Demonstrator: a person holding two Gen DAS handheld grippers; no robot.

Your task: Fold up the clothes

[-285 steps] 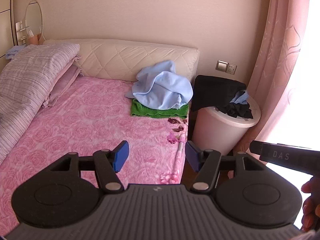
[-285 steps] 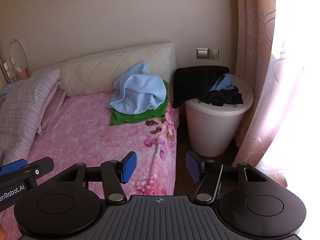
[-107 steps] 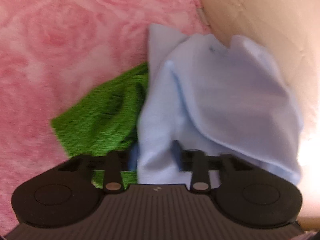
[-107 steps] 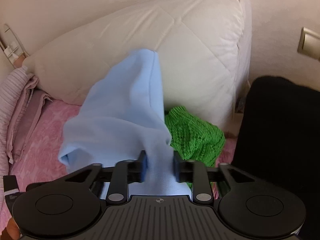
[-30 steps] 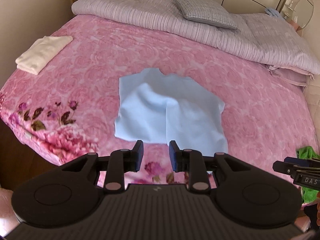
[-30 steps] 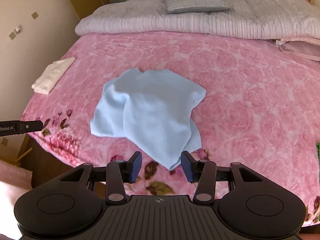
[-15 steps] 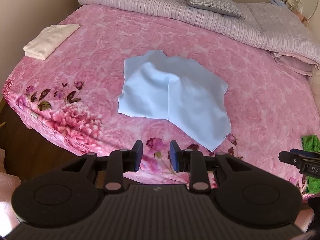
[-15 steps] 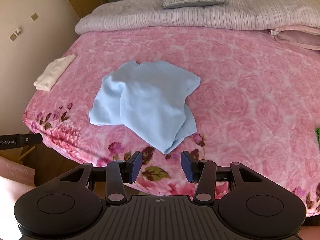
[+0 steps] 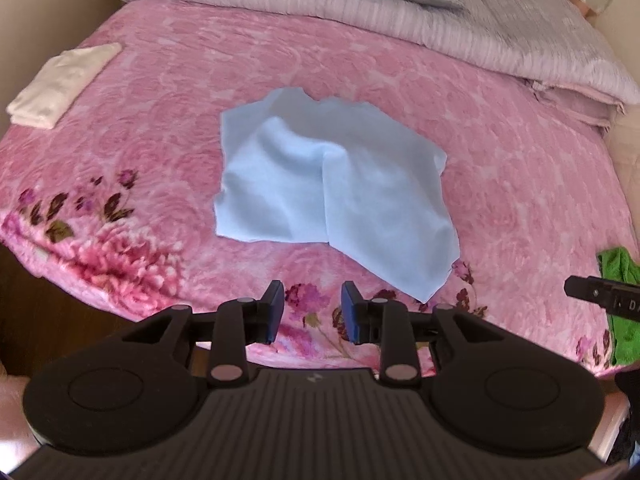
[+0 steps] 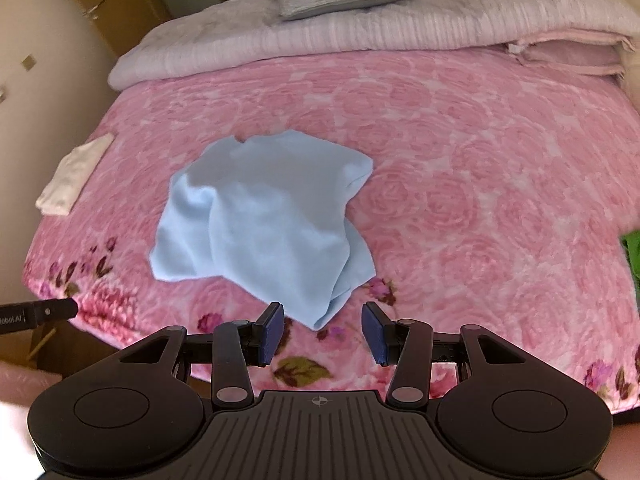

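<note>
Both grippers, left gripper (image 9: pixel 312 312) and right gripper (image 10: pixel 322 333), stand apart, empty, low centre; soft crumpled light-blue garment (image 9: pixel 328 204) lies mid-frame on plush rose-patterned pink blanket (image 9: pixel 520 184).

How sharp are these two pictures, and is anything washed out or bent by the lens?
Left wrist view: soft motion blur over the bed and blue cloth, gripper sharp. Right wrist view: similar softness, pale wash on the far bedding. Both: fisheye curves the bed's edges, corners dark.
</note>
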